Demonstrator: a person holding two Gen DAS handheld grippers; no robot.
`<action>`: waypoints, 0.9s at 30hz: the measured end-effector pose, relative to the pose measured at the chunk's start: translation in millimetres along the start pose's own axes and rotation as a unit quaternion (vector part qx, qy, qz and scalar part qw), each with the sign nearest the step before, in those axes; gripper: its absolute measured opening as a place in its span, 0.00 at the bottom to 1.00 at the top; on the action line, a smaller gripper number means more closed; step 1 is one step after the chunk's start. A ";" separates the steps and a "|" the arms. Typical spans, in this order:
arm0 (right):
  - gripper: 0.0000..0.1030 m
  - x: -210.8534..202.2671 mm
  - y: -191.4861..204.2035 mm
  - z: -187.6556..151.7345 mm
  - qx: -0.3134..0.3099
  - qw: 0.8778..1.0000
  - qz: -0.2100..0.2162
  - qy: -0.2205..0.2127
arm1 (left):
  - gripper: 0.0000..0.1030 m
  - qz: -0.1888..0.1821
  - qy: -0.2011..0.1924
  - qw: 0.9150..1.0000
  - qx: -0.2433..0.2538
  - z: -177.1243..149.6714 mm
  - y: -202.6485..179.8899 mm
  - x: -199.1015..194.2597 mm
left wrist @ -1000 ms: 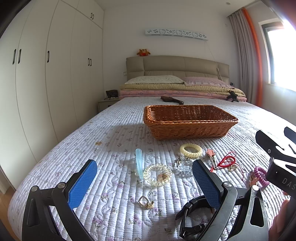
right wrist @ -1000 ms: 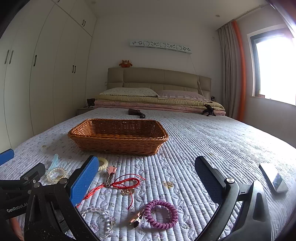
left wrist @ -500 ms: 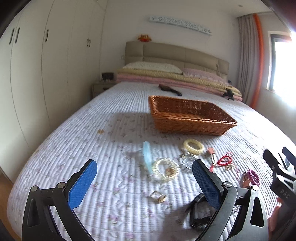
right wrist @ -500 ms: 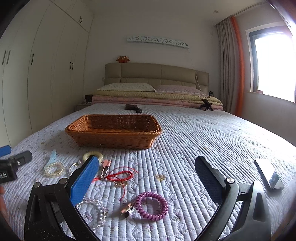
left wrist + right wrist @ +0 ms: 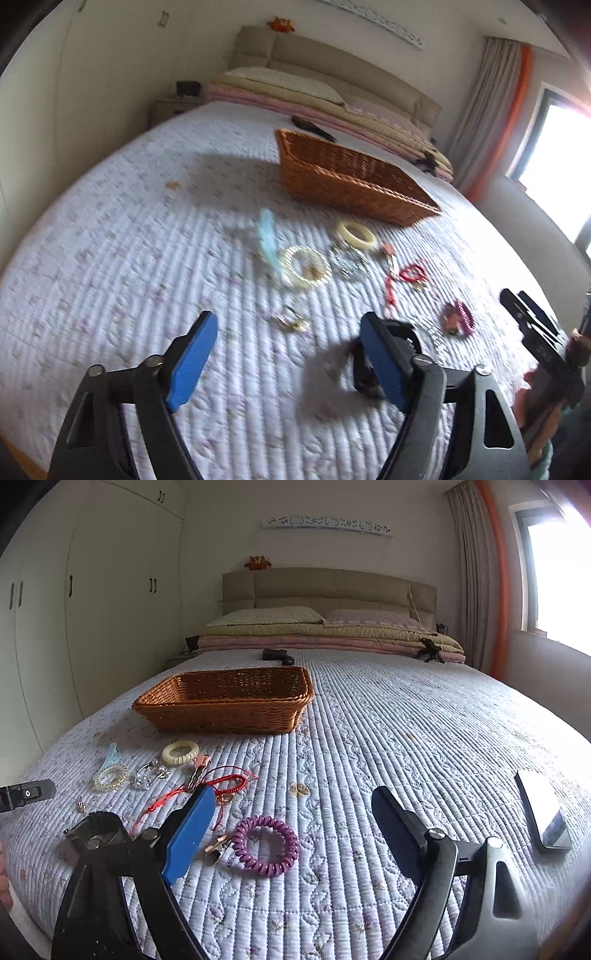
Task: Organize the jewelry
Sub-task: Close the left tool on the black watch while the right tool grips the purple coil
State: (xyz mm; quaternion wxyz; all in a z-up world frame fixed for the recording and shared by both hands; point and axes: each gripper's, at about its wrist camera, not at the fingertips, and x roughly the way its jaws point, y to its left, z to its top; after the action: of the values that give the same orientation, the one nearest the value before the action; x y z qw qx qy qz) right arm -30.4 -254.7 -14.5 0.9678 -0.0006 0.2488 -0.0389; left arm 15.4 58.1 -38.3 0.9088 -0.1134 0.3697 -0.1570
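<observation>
Jewelry lies scattered on the quilted bed in front of a brown wicker basket. I see a cream bracelet, a light blue clip, a beaded ring, a red cord, a purple coil hair tie and a small gold piece. My left gripper is open and empty above the near items. My right gripper is open and empty, with the purple coil between its fingers' span.
A phone lies on the quilt at the right. A black strap lies behind my left gripper's right finger. Pillows and folded blankets are stacked at the headboard. White wardrobes line the left wall.
My left gripper has risen and tilted down toward the jewelry, blurring its view. My right gripper has moved forward and lower over the purple coil. Both stay open.
</observation>
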 end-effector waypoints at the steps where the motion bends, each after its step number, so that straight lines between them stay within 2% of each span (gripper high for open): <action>1: 0.73 1.0 0.2 -1.3 -0.003 1.000 -0.002 0.006 | 0.69 -0.009 0.007 1.000 -0.003 -0.7 -2.1 1.5; 2: 0.61 2.5 0.1 -2.1 -0.007 1.000 -0.003 0.012 | 0.63 -0.021 0.015 1.000 -0.006 -2.5 -4.6 4.3; 4: 0.54 5.2 -1.9 -5.9 -0.004 1.000 0.003 0.024 | 0.59 -0.038 0.029 0.999 -0.010 -3.7 -9.2 9.6; 7: 0.49 7.6 -7.8 -9.2 0.000 0.999 0.012 0.036 | 0.53 -0.047 0.039 0.998 -0.005 -2.9 -17.1 10.9; 9: 0.47 8.3 -11.9 -11.0 0.003 0.999 0.016 0.042 | 0.44 -0.048 0.050 0.998 -0.002 -1.3 -21.9 13.2; 12: 0.47 13.4 -16.1 -12.6 0.014 0.998 0.028 0.061 | 0.37 -0.049 0.072 0.996 -0.003 0.2 -26.7 21.7; 16: 0.46 27.0 -15.2 -11.0 0.016 0.994 0.053 0.092 | 0.35 -0.061 0.096 0.994 -0.010 6.7 -29.5 30.1; 20: 0.41 38.2 -10.3 -8.3 0.011 0.993 0.048 0.111 | 0.35 -0.061 0.127 0.990 -0.004 15.7 -33.5 38.1; 24: 0.39 46.8 -14.2 -11.0 0.024 0.990 0.052 0.128 | 0.35 -0.046 0.159 0.986 0.013 20.5 -40.9 49.8; 27: 0.35 53.0 -15.1 -12.4 0.027 0.988 0.061 0.141 | 0.34 -0.055 0.186 0.981 0.011 20.0 -43.9 62.1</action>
State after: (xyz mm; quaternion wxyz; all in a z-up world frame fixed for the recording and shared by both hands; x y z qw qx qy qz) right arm 8.7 -273.6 -50.6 0.9231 0.0459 0.3816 0.0144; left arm 62.8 -3.6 -49.7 0.8152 -0.0922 0.5237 -0.2297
